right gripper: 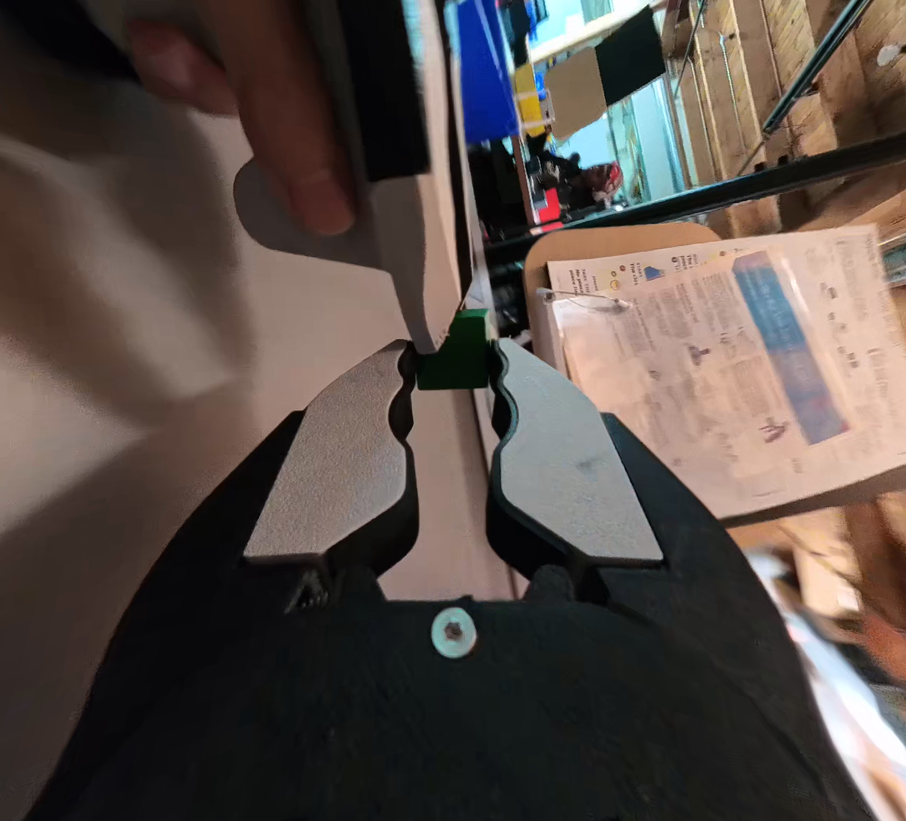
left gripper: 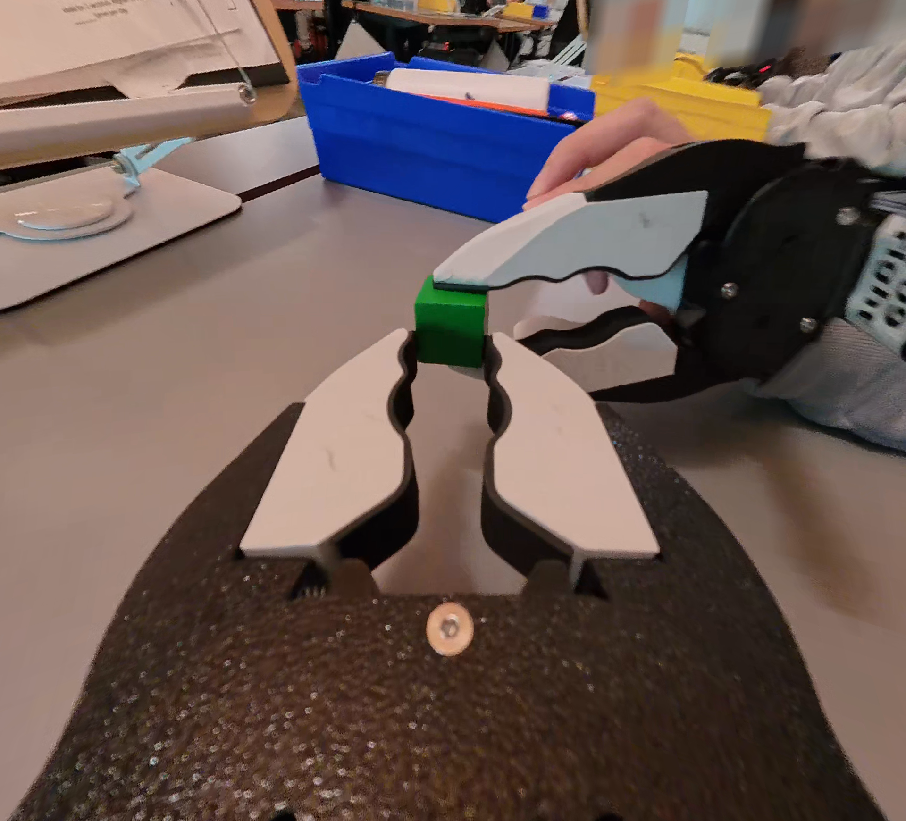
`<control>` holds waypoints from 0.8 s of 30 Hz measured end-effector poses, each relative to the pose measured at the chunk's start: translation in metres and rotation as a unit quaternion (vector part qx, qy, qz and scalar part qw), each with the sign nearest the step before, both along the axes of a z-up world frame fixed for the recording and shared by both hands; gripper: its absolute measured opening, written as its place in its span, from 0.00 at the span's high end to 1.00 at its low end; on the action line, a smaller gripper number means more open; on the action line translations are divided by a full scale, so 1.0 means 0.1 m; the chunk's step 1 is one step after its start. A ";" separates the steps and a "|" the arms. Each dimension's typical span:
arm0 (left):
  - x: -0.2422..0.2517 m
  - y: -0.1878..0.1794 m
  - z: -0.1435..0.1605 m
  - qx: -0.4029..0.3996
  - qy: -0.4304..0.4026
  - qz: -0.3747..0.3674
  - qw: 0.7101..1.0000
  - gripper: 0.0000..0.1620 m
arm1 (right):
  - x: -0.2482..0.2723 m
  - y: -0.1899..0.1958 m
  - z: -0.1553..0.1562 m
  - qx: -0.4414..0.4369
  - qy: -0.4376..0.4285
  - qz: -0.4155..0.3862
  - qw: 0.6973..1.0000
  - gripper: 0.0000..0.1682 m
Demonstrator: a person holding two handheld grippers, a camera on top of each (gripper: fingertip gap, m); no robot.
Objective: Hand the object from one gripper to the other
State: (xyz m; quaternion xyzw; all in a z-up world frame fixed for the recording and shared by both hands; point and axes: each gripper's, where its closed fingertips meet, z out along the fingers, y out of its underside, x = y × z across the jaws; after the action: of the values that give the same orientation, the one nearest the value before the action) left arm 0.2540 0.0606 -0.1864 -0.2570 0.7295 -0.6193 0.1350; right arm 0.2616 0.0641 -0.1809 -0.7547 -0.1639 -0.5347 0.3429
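My left claw (left gripper: 450, 346) is clamped on the cube (left gripper: 448, 332), one tip pressed to each side face, and I hold it up above the worktop (left gripper: 245, 307) so there is free room all round it. My right claw (left gripper: 463, 327) comes in from the right, rolled onto its side, so its tips take the top and bottom faces, the pair mine leave bare. In the right wrist view the right claw (right gripper: 453, 366) is also closed on the cube (right gripper: 453, 363), with a left tip (right gripper: 416, 307) lying against the face beside it. So both claws grip the cube at once, crosswise, and neither blocks the other. I judge this the middle of the handover: the receiver has its hold and the giver has not let go yet. The next move should be one claw easing off, slowly, so the cube does not twist. The blue bin (left gripper: 441, 150) and the paper stand (left gripper: 122, 37) sit well behind, clear of the exchange.
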 end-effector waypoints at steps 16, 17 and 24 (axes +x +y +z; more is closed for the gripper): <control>-0.39 0.00 0.24 -0.099 -0.016 -0.188 0.977 0.84 | -0.46 0.01 0.31 0.306 0.534 0.238 0.751 0.79; -0.39 0.00 0.24 -0.098 -0.019 -0.189 0.977 0.84 | -0.45 0.01 0.28 0.301 0.530 0.230 0.759 0.82; -0.28 0.04 0.28 -0.103 -0.054 -0.136 0.984 0.84 | -0.32 0.02 0.32 0.341 0.539 0.201 0.743 0.84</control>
State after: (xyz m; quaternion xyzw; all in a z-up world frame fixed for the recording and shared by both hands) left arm 0.2265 0.0649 -0.1580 -0.1342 0.6817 -0.7165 0.0619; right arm 0.2296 0.0664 -0.1490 -0.6996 0.0933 0.0229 0.7081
